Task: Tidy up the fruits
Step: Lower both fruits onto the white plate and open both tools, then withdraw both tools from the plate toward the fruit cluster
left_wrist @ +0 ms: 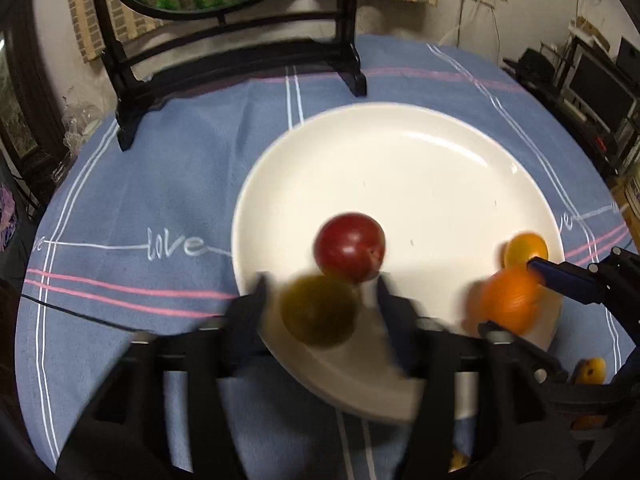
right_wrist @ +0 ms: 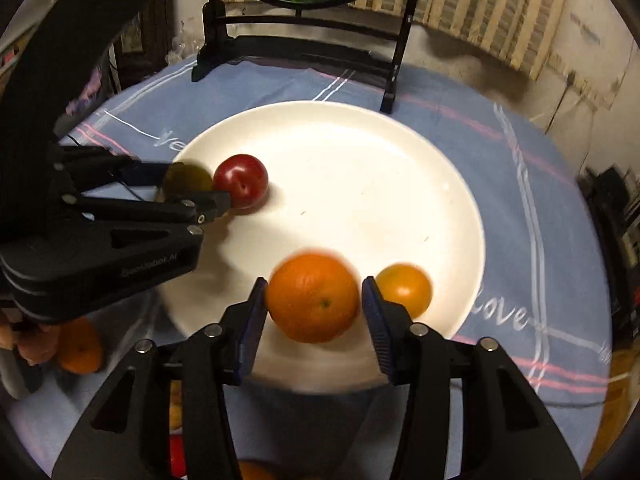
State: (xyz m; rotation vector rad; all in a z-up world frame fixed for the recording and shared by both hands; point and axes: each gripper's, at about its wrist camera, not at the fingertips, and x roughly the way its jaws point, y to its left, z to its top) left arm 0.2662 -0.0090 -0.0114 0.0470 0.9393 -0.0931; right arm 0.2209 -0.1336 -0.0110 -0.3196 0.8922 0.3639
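We are looking down on one white plate (right_wrist: 400,168) lying on the blue striped cloth (left_wrist: 132,184), with a dark framed stand (left_wrist: 240,52) behind it, and we are working both grippers over the plate's near rim. The relation that matters is this: each fruit sits squarely between its own jaws, not off to a side, so what is left is a straight parting rather than any reach. The right gripper (right_wrist: 314,300) is standing with a narrow gap on either side of the orange (right_wrist: 312,298), the pads no longer pressing it as far as we can judge. The left gripper (left_wrist: 320,300) is standing wider, its fingers clear of the blurred dark green fruit (left_wrist: 318,310), which appears to be dropping onto the plate. Being round, neither fruit offers a long axis. Counting on the plate, we are seeing one orange, one dark green fruit, one red plum-like fruit (left_wrist: 350,246) just beyond the green one, and one small yellow-orange fruit (right_wrist: 406,290) just beside the orange. At least one more orange (right_wrist: 80,346) is lying off the plate.
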